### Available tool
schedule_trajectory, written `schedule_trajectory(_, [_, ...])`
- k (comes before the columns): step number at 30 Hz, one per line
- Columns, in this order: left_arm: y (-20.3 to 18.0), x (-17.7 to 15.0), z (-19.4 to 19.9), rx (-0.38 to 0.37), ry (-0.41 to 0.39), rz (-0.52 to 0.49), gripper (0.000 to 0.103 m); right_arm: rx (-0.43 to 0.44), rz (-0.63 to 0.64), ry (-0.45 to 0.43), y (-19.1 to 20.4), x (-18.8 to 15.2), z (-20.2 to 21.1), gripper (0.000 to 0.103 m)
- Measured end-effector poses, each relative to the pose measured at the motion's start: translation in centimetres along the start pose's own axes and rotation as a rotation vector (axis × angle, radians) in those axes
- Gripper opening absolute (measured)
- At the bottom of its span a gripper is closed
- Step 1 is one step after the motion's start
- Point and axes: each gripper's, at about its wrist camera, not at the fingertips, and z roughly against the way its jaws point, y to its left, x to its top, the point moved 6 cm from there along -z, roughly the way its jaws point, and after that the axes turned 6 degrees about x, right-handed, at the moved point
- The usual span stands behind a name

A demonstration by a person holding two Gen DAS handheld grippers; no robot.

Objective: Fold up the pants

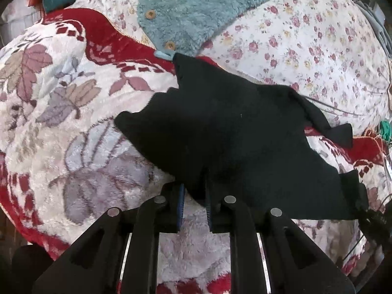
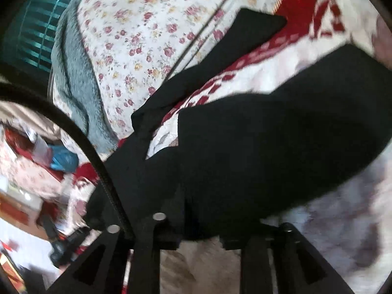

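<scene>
The black pants (image 1: 227, 132) lie bunched on a plush red-and-white leaf-patterned blanket (image 1: 61, 112) spread over a bed. Their near edge is pinched between the blue-padded fingers of the left claw (image 1: 194, 203), which is closed on the cloth. The far tip of the pants reaches a small light-blue clip (image 1: 163, 54) at the hem of a fuzzy teal garment (image 1: 196, 12) with wooden buttons. To the left of the pants the blanket is bare; to the right lies a floral sheet (image 1: 306, 44).

In the right wrist view the pants (image 2: 269, 142) fill the middle, with one leg (image 2: 220, 56) stretching away across the floral sheet (image 2: 137, 29). The cloth drapes over the fingers of the right claw (image 2: 198, 235), so whether they are clamped on it cannot be told. This view is motion-blurred. A black cable (image 2: 80, 142) curves across its left side, and clutter beyond it is hard to make out, apart from something blue (image 2: 62, 159).
</scene>
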Motion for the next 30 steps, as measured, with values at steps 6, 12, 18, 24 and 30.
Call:
schedule_trajectory(6, [1.8, 0.5, 3.3, 0.070, -0.068, 0.018, 0.024, -0.083, -0.005, -0.029, -3.3, 0.0, 4.3, 0.043])
schedule_trajectory(12, [1.5, 0.7, 6.9, 0.021, -0.133, 0.034, 0.047, -0.119, -0.091, -0.084, -7.6, 0.4, 8.1, 0.043])
schedule_trajectory(18, [-3.3, 0.0, 7.9, -0.091, -0.124, -0.022, 0.047, -0.168, -0.139, -0.139, -9.7, 1.0, 10.6, 0.043])
schedule_trajectory(24, [-10.8, -1.6, 6.3, -0.215, -0.058, -0.104, 0.047, -0.163, -0.229, -0.190, -12.4, 3.1, 10.2, 0.043])
schedule_trajectory(30, [-19.7, -3.1, 2.8, -0.339, 0.035, -0.206, 0.047, -0.106, -0.238, -0.254, -13.3, 5.4, 9.6, 0.044])
